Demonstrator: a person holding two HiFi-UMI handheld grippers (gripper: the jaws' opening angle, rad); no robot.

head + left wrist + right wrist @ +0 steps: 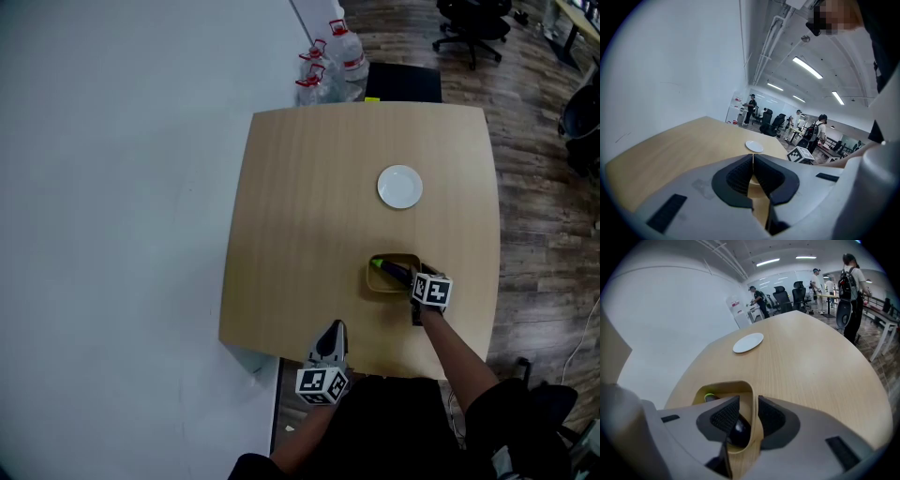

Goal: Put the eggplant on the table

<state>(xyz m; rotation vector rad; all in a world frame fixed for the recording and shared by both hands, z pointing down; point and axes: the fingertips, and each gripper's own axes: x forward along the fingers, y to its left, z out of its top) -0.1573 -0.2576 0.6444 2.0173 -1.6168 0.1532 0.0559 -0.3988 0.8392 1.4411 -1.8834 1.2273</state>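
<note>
wood colour fills the head view: the pale table (319, 206) carries a white plate (400, 186) and, at 6 o'clock from it, a small wooden bowl (371, 281). the eggplant (396, 274) lies inside this bowl, so it is not yet on the table itself. its long axis goes from 10 o'clock, where the green stem (378, 264) is, to 4 o'clock, where the dark body ends. the right gripper (416, 286) stands just at this 4 o'clock end, at the bowl's rim, and it is clearly the nearer one. the left gripper (334, 330) is at 8 o'clock from the bowl, near the table's edge and well apart from it.

in the left gripper view the two jaws are pressed together and nothing is between them. the plate is far ahead at 12 o'clock.

in the right gripper view the jaws are spread. the near wall of the bowl rises in the gap between them, so the left jaw hangs inside the bowl and the right jaw outside. the dark end of the eggplant shows low in the gap, by the left pad, and the body runs toward 10 o'clock to the stem. the pads do not seem to press on it. i judge that the coming move depends on this: the jaws must sit across the eggplant's long axis, free of the bowl wall, before they can close and lift it out.
</note>
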